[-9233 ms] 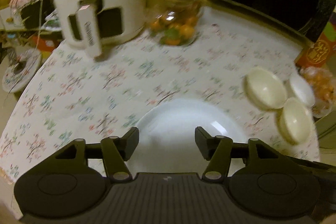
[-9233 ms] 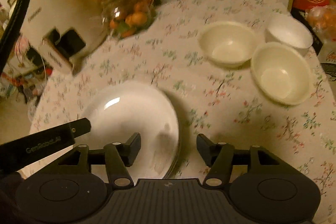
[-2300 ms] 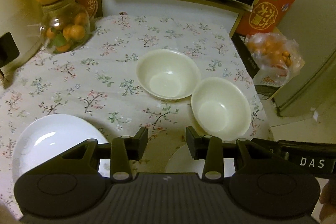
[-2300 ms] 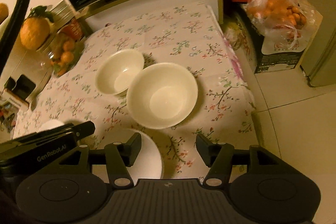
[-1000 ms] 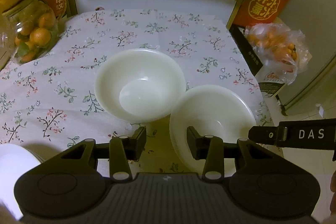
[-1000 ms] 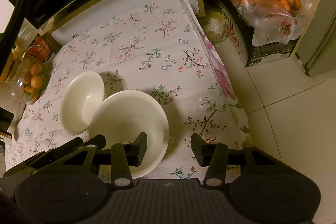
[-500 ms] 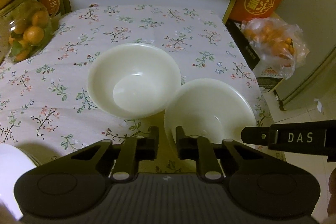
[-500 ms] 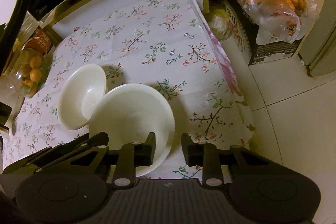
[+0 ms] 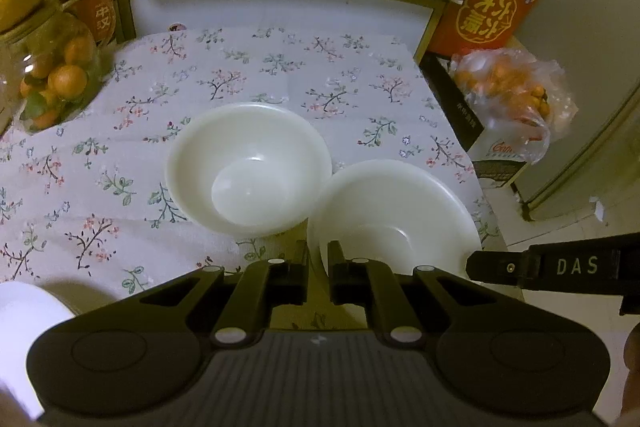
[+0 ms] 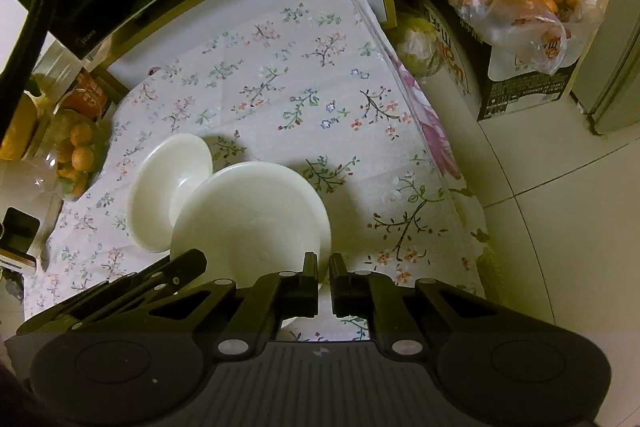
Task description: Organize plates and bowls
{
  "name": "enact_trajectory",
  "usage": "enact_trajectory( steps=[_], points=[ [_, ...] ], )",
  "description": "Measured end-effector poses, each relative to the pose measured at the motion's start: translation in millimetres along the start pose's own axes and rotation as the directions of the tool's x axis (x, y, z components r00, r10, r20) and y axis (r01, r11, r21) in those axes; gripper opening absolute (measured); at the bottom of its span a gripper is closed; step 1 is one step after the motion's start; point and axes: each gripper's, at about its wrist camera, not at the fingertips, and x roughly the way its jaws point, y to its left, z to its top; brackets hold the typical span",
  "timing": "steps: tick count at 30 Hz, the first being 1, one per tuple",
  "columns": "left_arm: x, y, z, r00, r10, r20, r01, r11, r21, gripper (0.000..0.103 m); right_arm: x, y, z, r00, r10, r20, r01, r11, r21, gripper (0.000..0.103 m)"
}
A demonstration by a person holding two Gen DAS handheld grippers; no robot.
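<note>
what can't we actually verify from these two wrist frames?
- Left wrist: the left gripper straddles the near rim of the nearer bowl; its own body hides the contact.
- Right wrist: the right gripper covers the same bowl's rim. Whether the bowl is lifted cannot be told.
- Left wrist: the white plate is cut off by the frame edge.
- Right wrist: the far bowl is partly hidden by the nearer bowl.

Both grippers, wide open a second ago, are now closed on the rim of the near bowl point(image 9: 394, 211): the left gripper point(image 9: 318, 259) on its left edge, the right gripper point(image 10: 324, 269) on its right edge. The far bowl point(image 9: 248, 167), formerly apart, now touches it.
</note>
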Motion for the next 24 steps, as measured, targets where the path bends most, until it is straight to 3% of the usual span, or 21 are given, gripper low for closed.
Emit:
enact_trajectory(
  steps=[24],
  points=[
    [-64.9, 13.0, -15.6, 0.995, -0.041, 0.087, 0.041, 0.999, -0.002, 0.008, -51.5, 26.2, -28.8, 0.993, 0.048, 0.106, -0.037, 0.994, -0.102, 0.009]
  ],
)
